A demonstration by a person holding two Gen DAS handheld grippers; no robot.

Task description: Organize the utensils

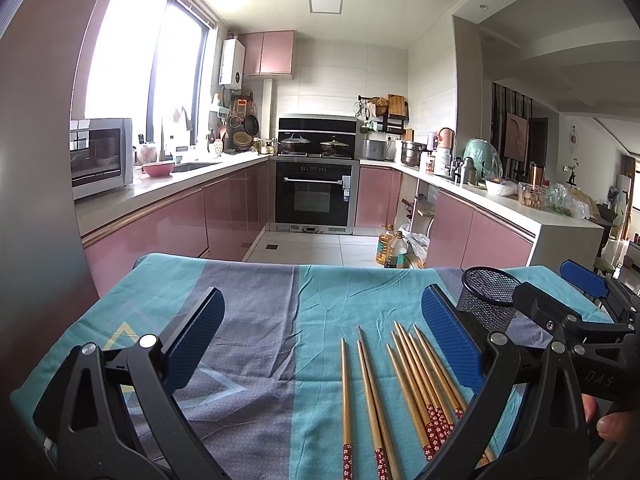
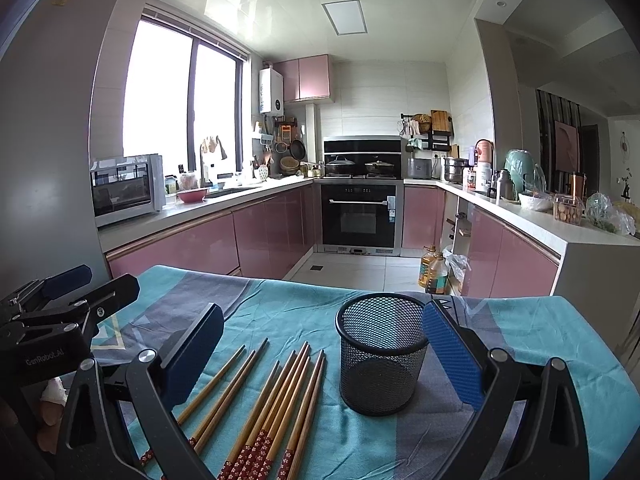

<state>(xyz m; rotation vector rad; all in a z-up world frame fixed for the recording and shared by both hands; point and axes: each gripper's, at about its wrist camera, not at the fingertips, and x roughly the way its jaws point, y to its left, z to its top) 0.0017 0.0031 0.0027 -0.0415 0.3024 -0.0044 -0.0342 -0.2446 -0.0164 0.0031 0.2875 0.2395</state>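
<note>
Several wooden chopsticks (image 1: 416,380) with red flowered ends lie loose on the teal and grey cloth, tips pointing away from me. The same chopsticks (image 2: 276,400) sit left of a black mesh cup (image 2: 380,354), which stands upright and looks empty. My left gripper (image 1: 324,336) hovers open over the cloth, its right finger beside the chopsticks. My right gripper (image 2: 326,348) is open too, with the cup just inside its right finger. The mesh cup (image 1: 486,300) shows behind the left gripper's right finger. Neither gripper holds anything.
The cloth-covered table (image 1: 256,312) ends ahead, with a tiled kitchen floor beyond. Oil bottles (image 2: 432,270) stand on the floor by the right counter. The other gripper (image 2: 52,320) shows at the left edge; a hand (image 1: 612,424) grips the right tool.
</note>
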